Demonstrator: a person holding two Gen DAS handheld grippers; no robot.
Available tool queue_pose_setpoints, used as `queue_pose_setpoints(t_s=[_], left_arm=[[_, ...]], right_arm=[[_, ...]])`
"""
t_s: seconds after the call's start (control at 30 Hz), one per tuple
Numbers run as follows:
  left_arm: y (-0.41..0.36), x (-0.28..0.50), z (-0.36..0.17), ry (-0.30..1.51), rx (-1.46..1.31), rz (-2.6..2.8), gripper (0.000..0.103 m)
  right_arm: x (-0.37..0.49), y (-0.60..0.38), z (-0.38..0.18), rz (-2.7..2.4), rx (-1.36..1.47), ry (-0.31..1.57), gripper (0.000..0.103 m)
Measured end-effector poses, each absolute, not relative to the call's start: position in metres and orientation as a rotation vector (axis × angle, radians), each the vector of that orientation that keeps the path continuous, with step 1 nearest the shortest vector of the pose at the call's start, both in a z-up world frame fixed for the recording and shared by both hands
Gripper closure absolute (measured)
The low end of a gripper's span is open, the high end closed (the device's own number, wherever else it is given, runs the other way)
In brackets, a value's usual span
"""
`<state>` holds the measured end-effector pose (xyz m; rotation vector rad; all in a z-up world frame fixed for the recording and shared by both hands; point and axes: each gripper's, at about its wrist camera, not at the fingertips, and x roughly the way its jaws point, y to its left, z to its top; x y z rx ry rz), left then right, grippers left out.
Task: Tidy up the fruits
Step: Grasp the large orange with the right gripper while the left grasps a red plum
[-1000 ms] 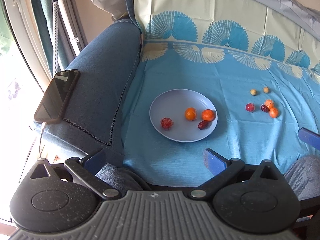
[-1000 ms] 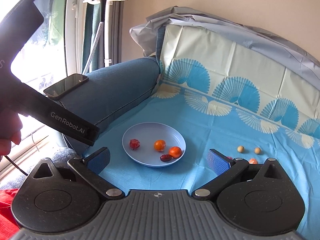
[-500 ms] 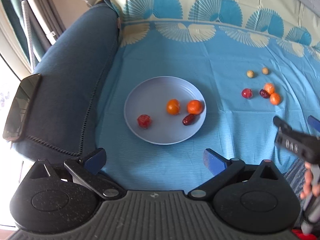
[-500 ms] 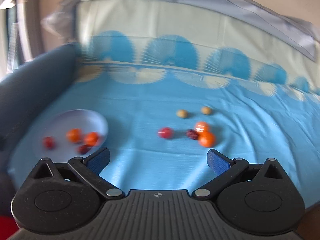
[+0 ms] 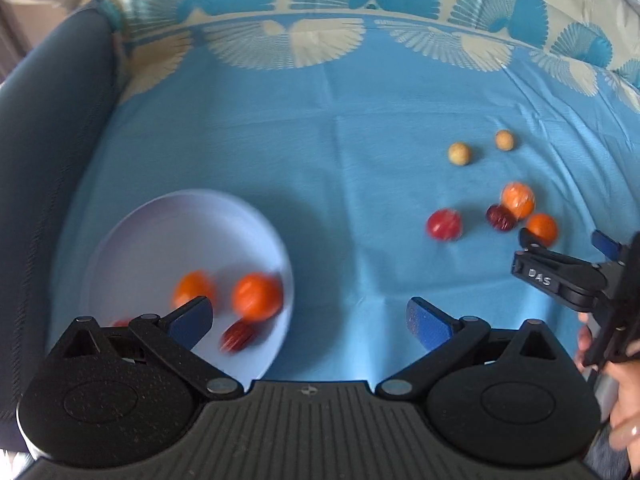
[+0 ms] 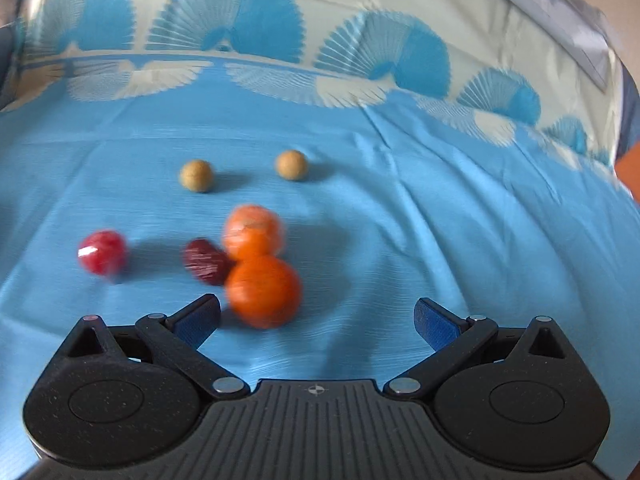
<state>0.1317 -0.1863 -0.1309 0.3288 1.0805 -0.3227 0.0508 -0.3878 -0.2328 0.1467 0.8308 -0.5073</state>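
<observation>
Blue cloth [image 5: 340, 168] with a fan print covers the seat. Left wrist view: the left tongs [image 5: 308, 320] stand wide apart, holding nothing, low over the near edge of a pale plate [image 5: 160, 232]. On the plate lie two oranges [image 5: 256, 296], a dark red date [image 5: 238, 336] just in front of them, and a red fruit mostly hidden behind the left finger; all are blurred. Well to the right, loose on the cloth: a red fruit [image 5: 444, 225], a dark date [image 5: 500, 218] touching a wrapped orange [image 5: 518, 199], a plain orange [image 5: 542, 229] just beside them, and two tan round fruits [image 5: 459, 153] farther back. The right tongs [image 5: 568, 240] reach in at the right edge, held by a hand [image 5: 616, 392].

Right wrist view: the right tongs [image 6: 316, 320] are spread apart and empty. The plain orange [image 6: 263, 291] sits near the left finger, between the tips. Behind it are the wrapped orange [image 6: 253, 233] and date [image 6: 206, 261]; the red fruit [image 6: 102, 256] lies apart to the left; tan fruits [image 6: 196, 175] farther back.
</observation>
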Motion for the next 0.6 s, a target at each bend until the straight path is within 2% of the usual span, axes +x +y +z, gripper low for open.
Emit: queue_pose_setpoints(t_s=[0.17,0.43,0.47,0.5,0.53,0.57,0.6], left_arm=[[-0.248,0.165,-0.171,1.103,0.369,-0.429,0.0],[-0.297,0.179,-0.202,1.121,0.46,-0.543,0.001],[-0.298,0.178,-0.201,1.106,0.448,-0.55,0.008],[-0.297,0.177,-0.199,1.097,0.437,-0.56,0.029],[-0.298,0.177,-0.199,1.107,0.434,-0.575,0.046],[-0.299,0.178,-0.2,1.142,0.43,-0.601,0.07],[-0.298,0.178,-0.2,1.158,0.42,-0.605,0.07]], right_arm=[[0.045,-0.422,-0.242,-0.617,0.266,0.828,0.001],[0.05,-0.417,-0.243,-0.602,0.201,0.8,0.004],[0.051,-0.414,-0.243,-0.586,0.182,0.79,0.006],[0.053,-0.411,-0.243,-0.565,0.158,0.779,0.013],[0.057,-0.409,-0.243,-0.54,0.128,0.769,0.018],[0.06,-0.406,-0.244,-0.525,0.102,0.762,0.019],[0.063,-0.405,-0.245,-0.505,0.08,0.753,0.023]])
